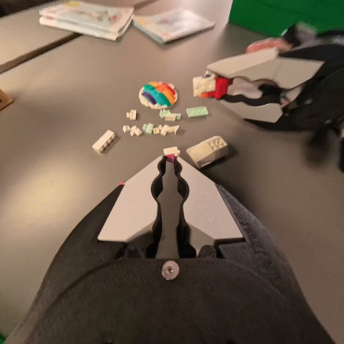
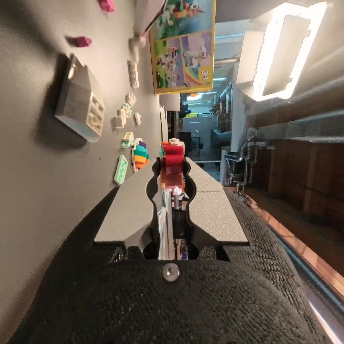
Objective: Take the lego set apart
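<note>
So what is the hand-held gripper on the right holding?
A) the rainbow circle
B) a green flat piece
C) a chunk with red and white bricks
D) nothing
C: the right hand-held gripper is shut on the chunk with red and white bricks, while the rainbow circle lies on the table.

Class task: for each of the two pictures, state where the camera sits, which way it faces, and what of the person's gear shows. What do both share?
Left wrist view: on the left hand-held gripper, facing along the table.
Right wrist view: on the right hand-held gripper, rolled sideways, gripping a red piece.
Shared: rainbow disc, green plate.
</note>
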The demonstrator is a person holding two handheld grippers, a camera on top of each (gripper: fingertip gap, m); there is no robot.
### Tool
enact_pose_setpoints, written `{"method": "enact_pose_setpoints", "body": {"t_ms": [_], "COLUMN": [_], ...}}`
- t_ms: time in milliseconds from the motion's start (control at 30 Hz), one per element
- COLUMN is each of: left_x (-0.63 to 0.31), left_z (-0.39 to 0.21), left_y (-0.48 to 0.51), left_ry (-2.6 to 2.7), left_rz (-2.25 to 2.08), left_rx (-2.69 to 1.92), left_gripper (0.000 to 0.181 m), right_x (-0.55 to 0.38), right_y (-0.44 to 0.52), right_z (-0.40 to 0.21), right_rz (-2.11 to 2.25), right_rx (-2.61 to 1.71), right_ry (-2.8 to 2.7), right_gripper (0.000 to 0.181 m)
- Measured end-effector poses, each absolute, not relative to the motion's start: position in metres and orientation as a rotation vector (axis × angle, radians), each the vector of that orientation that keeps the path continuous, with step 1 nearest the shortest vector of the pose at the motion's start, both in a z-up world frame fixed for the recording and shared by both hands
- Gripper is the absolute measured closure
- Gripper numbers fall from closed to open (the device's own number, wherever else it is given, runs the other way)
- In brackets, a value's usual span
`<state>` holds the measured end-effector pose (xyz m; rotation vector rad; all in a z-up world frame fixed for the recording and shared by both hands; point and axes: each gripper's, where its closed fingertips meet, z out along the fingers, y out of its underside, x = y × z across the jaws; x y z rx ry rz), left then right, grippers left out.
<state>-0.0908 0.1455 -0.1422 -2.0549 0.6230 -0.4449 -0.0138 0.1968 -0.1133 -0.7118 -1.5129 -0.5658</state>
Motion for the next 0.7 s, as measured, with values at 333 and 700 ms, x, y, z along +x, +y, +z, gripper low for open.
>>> {"method": "enact_pose_setpoints", "body": {"t_ms": [333, 700], "left_x": [-0.101, -0.039], "left_z": [-0.168, -0.092], "left_y": [0.152, 0.119], "left_ry": [0.647, 0.714], "left_rz": [-0.266, -0.847], "left_rx": [-2.157, -1.669], "left_gripper": [0.129, 0.126], "right_x": [-0.03, -0.057], "right_y": [0.18, 0.127], "right_z": [-0.118, -0.088], "right_rz": [-0.536, 0.273], "right_rx": [-0.632, -0.843], "right_ry": [-1.553, -1.423], "right_gripper": [0.159, 0.159]}}
